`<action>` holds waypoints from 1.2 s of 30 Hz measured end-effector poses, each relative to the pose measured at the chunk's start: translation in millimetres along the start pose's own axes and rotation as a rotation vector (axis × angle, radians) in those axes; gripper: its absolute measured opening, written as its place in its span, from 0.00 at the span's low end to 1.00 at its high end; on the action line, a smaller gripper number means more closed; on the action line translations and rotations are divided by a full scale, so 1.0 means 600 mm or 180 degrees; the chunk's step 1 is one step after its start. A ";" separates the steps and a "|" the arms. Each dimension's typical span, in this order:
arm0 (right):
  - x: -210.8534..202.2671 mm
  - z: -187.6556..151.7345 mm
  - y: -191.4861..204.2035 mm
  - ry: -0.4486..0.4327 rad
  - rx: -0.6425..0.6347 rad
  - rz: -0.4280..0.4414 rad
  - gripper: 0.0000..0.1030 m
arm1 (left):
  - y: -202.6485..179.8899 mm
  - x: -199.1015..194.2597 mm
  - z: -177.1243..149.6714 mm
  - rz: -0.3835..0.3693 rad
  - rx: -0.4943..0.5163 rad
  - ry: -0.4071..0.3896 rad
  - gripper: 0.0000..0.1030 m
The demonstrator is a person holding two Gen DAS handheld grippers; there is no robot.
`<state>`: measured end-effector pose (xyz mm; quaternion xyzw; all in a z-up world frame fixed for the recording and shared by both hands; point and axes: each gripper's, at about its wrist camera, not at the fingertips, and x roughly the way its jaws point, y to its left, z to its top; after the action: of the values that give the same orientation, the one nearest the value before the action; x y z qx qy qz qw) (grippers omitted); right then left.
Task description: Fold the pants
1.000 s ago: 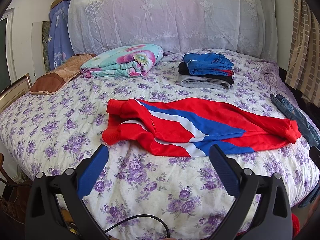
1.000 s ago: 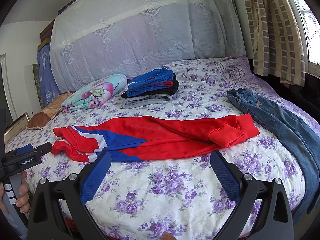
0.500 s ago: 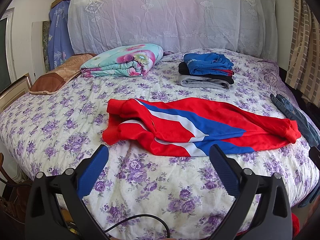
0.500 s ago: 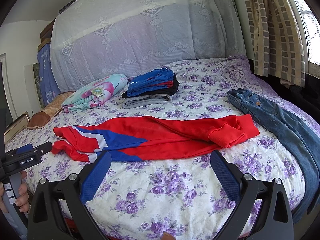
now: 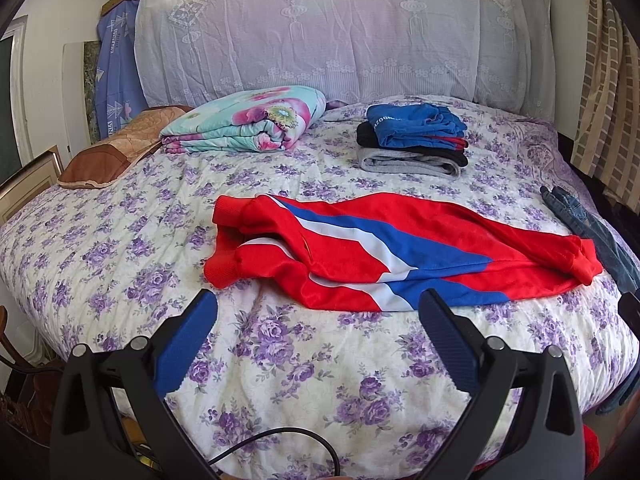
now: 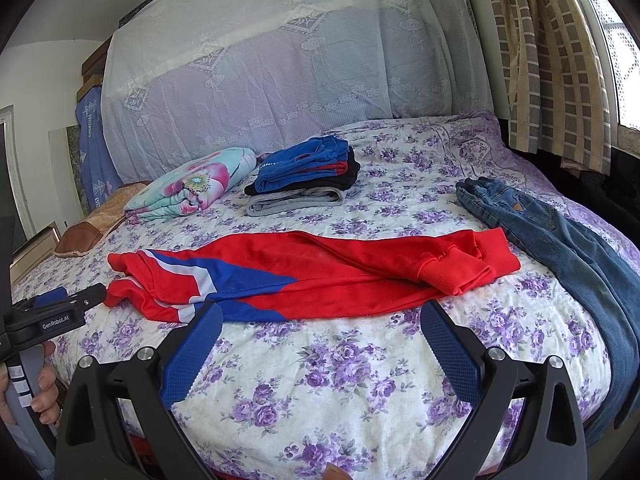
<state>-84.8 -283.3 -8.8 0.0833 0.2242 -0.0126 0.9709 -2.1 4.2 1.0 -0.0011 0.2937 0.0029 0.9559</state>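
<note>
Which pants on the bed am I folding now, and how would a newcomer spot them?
Start at the bed with the purple-flowered quilt. Across its near middle, just beyond both open grippers, lie the long red track pants with blue and white stripes, stretched out sideways. Unlike the flat blue denim jeans to their right and the folded stack of blue, black and grey clothes behind, they are bright red and unfolded.
</note>
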 end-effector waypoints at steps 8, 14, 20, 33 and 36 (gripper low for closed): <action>-0.001 0.000 0.001 -0.0003 -0.0002 -0.0001 0.97 | 0.006 0.006 -0.016 0.0002 0.0002 0.0003 0.95; 0.001 0.000 0.000 0.0007 0.0008 0.0025 0.97 | 0.007 0.011 -0.021 -0.0003 0.0009 0.0022 0.95; 0.037 -0.005 -0.019 0.0144 0.0134 0.0208 0.97 | 0.026 0.061 -0.030 -0.0062 -0.0048 0.0222 0.95; 0.170 -0.066 -0.095 0.0788 0.0596 -0.0220 0.97 | 0.064 0.192 -0.072 0.0172 -0.0248 0.0813 0.95; 0.177 -0.079 -0.090 0.0768 0.0513 -0.0267 0.97 | 0.055 0.210 -0.084 0.0238 -0.0127 0.0889 0.96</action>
<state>-13.3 -327.3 -105.4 0.1525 0.3409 -0.0609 0.9256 73.6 37.3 -111.7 -0.0096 0.4236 0.0442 0.9047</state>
